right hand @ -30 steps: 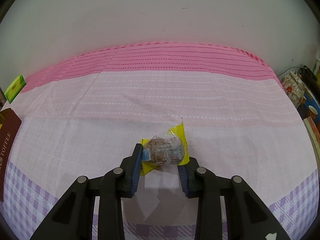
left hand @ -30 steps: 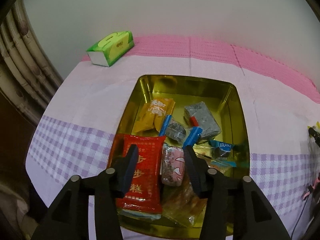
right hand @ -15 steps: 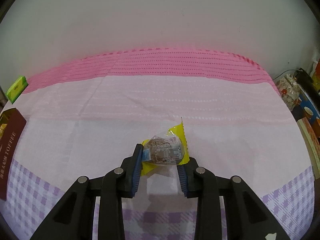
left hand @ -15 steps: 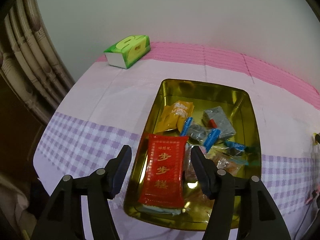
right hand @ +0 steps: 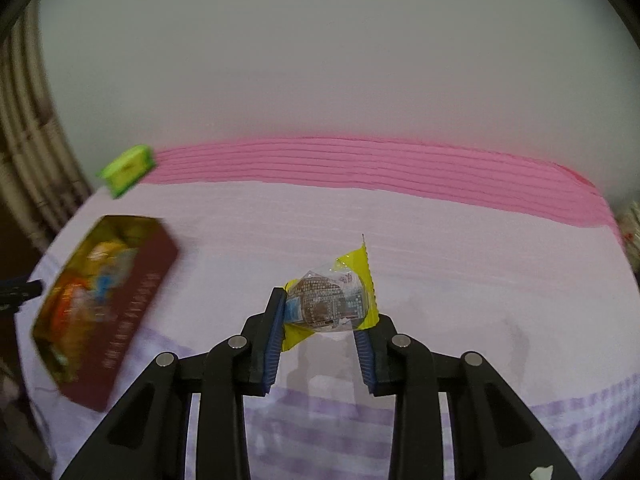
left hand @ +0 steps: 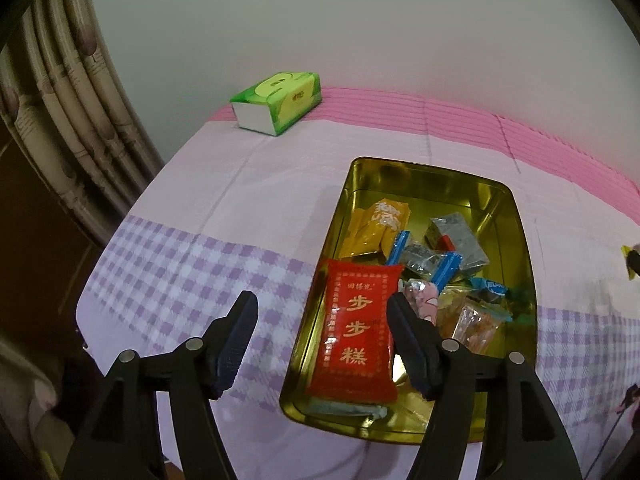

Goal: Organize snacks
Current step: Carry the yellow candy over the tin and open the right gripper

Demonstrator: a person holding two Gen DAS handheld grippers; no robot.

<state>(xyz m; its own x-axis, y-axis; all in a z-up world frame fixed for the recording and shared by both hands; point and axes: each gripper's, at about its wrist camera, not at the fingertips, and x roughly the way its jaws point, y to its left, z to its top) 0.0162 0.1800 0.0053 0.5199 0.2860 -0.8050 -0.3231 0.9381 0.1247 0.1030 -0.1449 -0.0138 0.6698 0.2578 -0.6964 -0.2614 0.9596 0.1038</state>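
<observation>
A golden tin holds several wrapped snacks, among them a red packet, an orange packet and a grey one. My left gripper hovers over the tin's near left rim. Its jaws are opening and nothing is between them. My right gripper is shut on a small snack in a clear and yellow wrapper, held above the tablecloth. In the right wrist view the tin shows blurred at the left, with a maroon outer wall.
A green tissue pack lies at the back left by the wall, also seen as the green tissue pack. A curtain hangs past the table's left edge. The cloth is pink at the back and purple-checked in front.
My left gripper has pulled back and to the left of the tin, and its jaws stand wider. My right gripper has lifted the yellow snack and swung left, bringing the tin into view.
</observation>
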